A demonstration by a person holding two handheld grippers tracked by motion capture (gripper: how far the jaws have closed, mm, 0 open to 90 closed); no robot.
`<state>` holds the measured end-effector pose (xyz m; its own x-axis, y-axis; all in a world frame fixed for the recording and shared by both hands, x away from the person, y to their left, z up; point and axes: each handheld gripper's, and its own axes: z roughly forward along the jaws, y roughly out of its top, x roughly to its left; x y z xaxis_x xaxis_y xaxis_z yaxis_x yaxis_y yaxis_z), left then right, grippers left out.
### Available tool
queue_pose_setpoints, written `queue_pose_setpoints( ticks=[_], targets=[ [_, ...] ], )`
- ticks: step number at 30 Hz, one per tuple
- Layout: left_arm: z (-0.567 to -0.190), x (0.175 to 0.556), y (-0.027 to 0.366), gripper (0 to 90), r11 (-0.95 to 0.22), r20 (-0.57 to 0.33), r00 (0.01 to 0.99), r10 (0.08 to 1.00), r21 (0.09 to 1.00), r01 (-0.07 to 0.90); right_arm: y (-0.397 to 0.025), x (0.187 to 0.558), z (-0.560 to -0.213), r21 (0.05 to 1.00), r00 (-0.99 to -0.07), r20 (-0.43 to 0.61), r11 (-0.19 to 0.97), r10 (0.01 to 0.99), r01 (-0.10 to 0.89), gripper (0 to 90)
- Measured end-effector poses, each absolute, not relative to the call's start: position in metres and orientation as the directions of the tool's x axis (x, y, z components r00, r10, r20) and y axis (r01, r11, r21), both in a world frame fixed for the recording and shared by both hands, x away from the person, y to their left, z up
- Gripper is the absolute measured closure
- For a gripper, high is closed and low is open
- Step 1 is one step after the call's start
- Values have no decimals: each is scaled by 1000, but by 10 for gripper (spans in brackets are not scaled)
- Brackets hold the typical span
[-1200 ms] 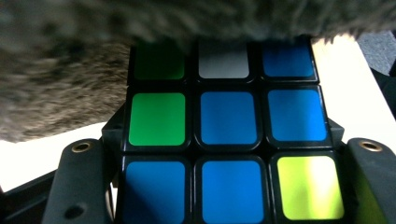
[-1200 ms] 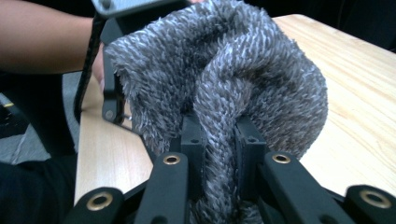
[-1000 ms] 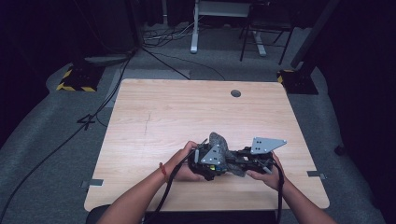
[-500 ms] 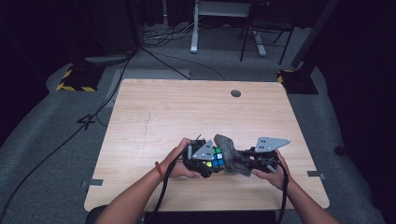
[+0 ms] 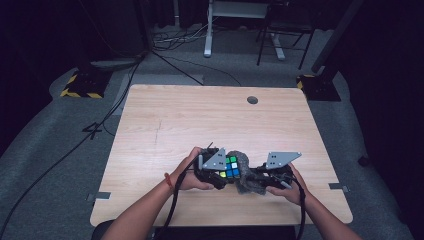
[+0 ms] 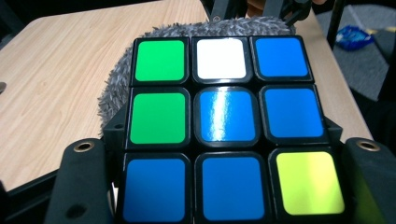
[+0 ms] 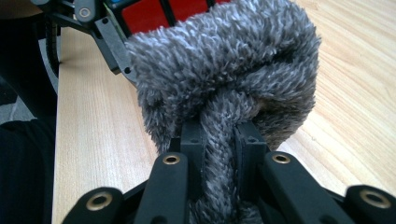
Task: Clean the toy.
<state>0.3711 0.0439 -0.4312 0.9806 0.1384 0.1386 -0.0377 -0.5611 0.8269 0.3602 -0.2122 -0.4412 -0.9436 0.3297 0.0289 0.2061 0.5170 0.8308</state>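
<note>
Wooden table (image 5: pixel 200 120), seen from above, with both hands working near its front edge. The work in hand appears to be wiping a puzzle cube (image 5: pixel 230 166) with a fuzzy grey cloth (image 5: pixel 245 172). Judged from this moment, the wiping is under way rather than finished: the cloth is bunched against the cube's far side, while the mostly blue face (with two green, one white and one yellow square) lies uncovered toward the left gripper view; how many faces remain cannot be told.

Left gripper (image 5: pixel 212 167): jaws spread wide to the cube's width and clamped on its two sides, holding the cube (image 6: pixel 226 126) just above the table. Right gripper (image 5: pixel 270 172): jaws (image 7: pixel 219 158) drawn nearly together, pinching a fold of the cloth (image 7: pixel 224 70), whose bulk presses against the cube's red face at the top of the right gripper view.
</note>
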Motion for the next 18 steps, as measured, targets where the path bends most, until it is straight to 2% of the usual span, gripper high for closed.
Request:
queue_pose_setpoints(
  ticks=[5, 7, 9, 13, 15, 18],
  targets=[
    [-439, 372, 37, 331, -604, 147, 978, 144, 797, -31, -214, 359, -433, 869, -945, 33, 459, 325, 188, 777],
    [-440, 372, 36, 328, -605, 155, 978, 141, 796, -39, -211, 355, -428, 863, -948, 1, 478, 317, 160, 778],
    [-438, 373, 36, 328, -601, 144, 980, 141, 799, -31, -213, 357, -430, 875, -948, 38, 447, 316, 184, 778],
    [-437, 372, 36, 310, -606, 156, 978, 137, 794, -41, -213, 358, -429, 892, -955, 49, 417, 294, 174, 780],
    [-439, 368, 29, 332, -647, 182, 976, 118, 760, -63, -210, 356, -426, 904, -963, 58, 396, 264, 163, 780],
    [-444, 365, 23, 333, -676, 201, 976, 86, 732, -91, -199, 351, -422, 891, -973, 13, 439, 232, 116, 781]
  ],
)
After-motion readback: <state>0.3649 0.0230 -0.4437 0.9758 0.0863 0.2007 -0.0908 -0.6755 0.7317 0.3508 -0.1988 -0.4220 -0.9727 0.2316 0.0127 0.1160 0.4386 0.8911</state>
